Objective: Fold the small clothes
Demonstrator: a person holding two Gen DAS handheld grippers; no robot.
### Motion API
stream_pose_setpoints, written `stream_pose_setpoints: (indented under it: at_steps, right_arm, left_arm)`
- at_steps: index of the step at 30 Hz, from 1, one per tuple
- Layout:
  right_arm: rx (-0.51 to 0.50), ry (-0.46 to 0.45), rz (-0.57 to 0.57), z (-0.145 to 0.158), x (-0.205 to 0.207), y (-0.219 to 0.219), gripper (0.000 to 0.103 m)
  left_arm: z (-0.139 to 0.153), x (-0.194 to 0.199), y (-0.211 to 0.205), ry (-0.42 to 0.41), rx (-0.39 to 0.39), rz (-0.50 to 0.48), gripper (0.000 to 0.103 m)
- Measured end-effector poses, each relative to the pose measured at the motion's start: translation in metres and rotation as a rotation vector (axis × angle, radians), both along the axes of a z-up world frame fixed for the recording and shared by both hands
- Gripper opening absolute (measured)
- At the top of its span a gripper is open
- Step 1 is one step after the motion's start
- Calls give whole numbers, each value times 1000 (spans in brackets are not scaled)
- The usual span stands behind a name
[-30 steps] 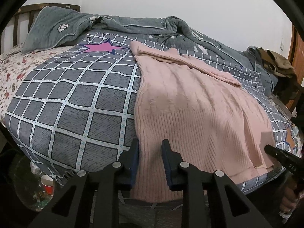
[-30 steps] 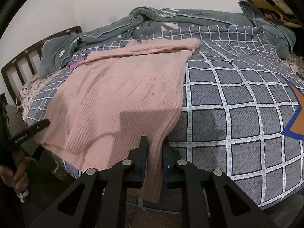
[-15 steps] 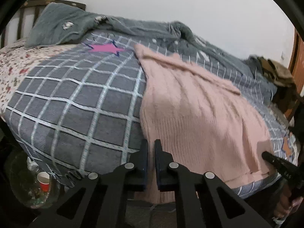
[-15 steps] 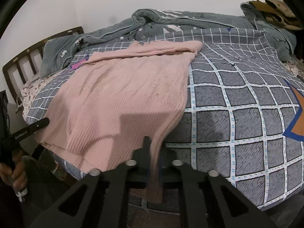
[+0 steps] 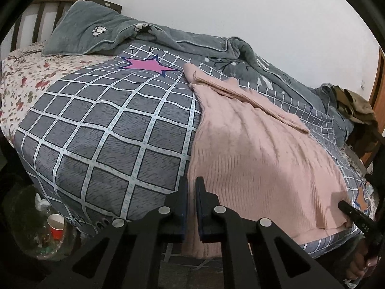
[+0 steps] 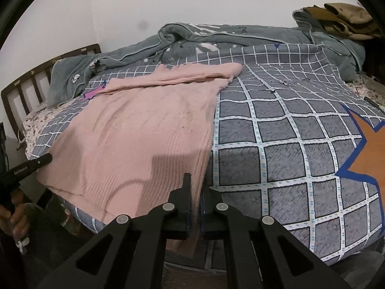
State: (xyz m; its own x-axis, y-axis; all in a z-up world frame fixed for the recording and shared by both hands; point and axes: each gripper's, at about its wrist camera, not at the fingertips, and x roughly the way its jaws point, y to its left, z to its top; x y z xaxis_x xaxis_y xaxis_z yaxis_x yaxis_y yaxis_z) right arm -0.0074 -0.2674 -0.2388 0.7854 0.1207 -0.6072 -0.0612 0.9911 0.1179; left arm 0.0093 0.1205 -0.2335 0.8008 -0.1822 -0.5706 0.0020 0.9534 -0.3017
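Observation:
A pink knit sweater (image 5: pixel 252 149) lies flat on the grey checked bed cover, its sleeves folded across the far end and its hem hanging over the near bed edge. My left gripper (image 5: pixel 191 185) is shut on the sweater's left hem corner. In the right wrist view the same sweater (image 6: pixel 144 134) fills the left half, and my right gripper (image 6: pixel 196 183) is shut on its right hem corner. Each gripper's tip shows at the edge of the other's view.
A grey checked bed cover (image 5: pixel 101 139) with a pink star (image 5: pixel 146 65) and an orange star (image 6: pixel 370 149). A rumpled grey blanket (image 6: pixel 216 38) lies along the wall. Brown clothes (image 6: pixel 344 16) are piled at one end. A wooden headboard (image 6: pixel 31 84). A red cup (image 5: pixel 55 226) stands on the floor.
My left gripper closed from open onto the sweater's hem corner. My right gripper's jaws tightened on the other corner. Both views shifted slightly.

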Motion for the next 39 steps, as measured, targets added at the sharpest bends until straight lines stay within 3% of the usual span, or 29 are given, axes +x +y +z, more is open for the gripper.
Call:
stream_pose_setpoints:
  at_steps: [4,10,16,19,21,24,26,27,29,30,31,39]
  right_arm:
    - [31,-12,-5,2,-1,-6,5]
    - [35,51,26,-5,6,-5,7]
    - [82,91,51,-7,3,-9,16]
    - [96,101,79,-9,-2,-6,21]
    - [80,95,93,-10,-5,-1,25]
    - [51,87,103,-11,-5,6,29]
    - [43,84,98,-11,-5,7,30]
    - [37,84,96,-11,-5,8,30]
    - [19,82,80,-11,-6,9,22]
    - [27,84,87,-11,-6,8,9]
    - [44,88,93,-11,-7,7,5]
    - [202,57,91,14,-16,-18,4]
  left_arm:
    - [-2,0,6,5,-32,-1,7]
    - [-4,0,-3,27,6,-40,9]
    - [-8,0,4,61,-52,-60,12]
    - [-8,-2,2,58,-72,-89,23]
    - [-7,-4,-3,50,-63,-108,35]
    - [-6,-3,-16,44,-4,-124,39]
    - [-5,-3,-24,44,41,-118,39]
    - [-5,-3,-25,46,52,-114,32]
    - [-5,0,-26,66,92,-99,9]
    - [-4,0,-26,63,97,-105,8]
    - [-4,0,-24,66,91,-105,8]
    - [20,-9,-9,60,19,-88,7]
